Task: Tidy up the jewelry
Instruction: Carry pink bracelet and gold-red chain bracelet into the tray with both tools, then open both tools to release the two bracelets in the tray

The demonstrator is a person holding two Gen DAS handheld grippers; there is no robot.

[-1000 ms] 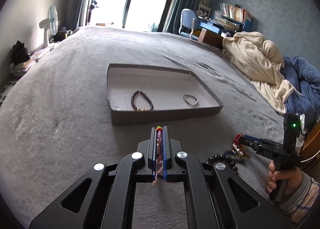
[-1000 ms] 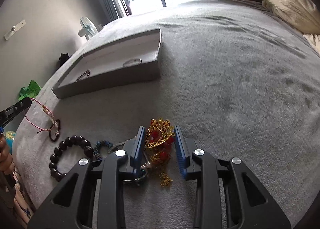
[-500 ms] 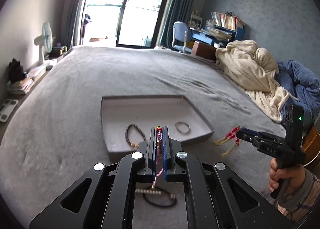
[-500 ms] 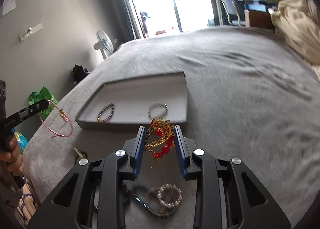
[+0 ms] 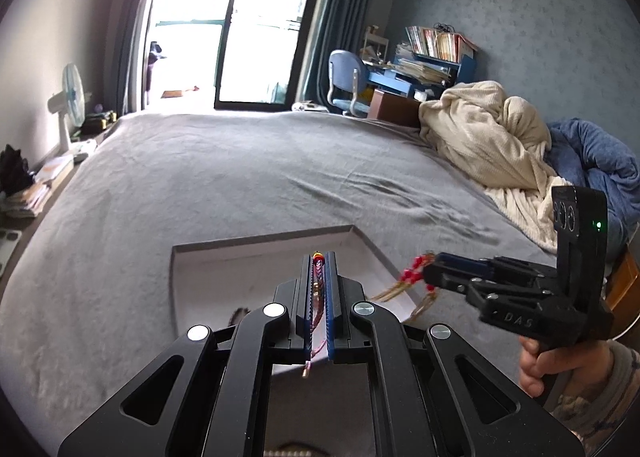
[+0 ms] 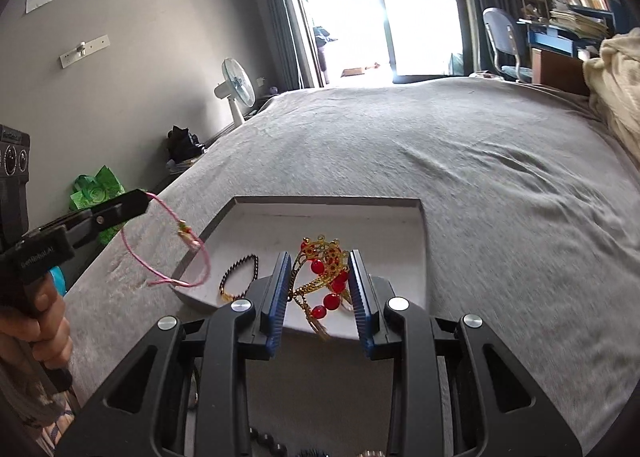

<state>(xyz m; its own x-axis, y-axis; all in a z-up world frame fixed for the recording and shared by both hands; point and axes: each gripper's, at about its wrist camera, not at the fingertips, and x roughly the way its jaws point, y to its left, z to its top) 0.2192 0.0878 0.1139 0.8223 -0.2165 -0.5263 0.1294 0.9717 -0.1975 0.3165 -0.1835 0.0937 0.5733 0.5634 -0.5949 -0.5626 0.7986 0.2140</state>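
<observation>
My left gripper (image 5: 319, 261) is shut on a thin pink cord bracelet (image 5: 318, 289); from the right wrist view the cord loop (image 6: 176, 253) hangs from its tip (image 6: 138, 203) over the left corner of the shallow grey tray (image 6: 420, 241). My right gripper (image 6: 320, 273) is shut on a gold ornament with red beads (image 6: 326, 277), held above the tray's front edge; in the left wrist view it (image 5: 412, 277) dangles at the right gripper's tip (image 5: 434, 273). A dark bead bracelet (image 6: 240, 277) lies inside the tray (image 5: 260, 245).
The tray rests on a wide grey bedspread (image 5: 240, 177). Cream and blue blankets (image 5: 492, 145) are piled at the right. More beads (image 6: 264, 441) lie on the bed below my right gripper. A fan (image 6: 236, 87) stands by the left wall.
Both grippers have lifted off the bed with their jewelry and moved forward over the tray. The bead pile on the bed has dropped out of sight below them.
</observation>
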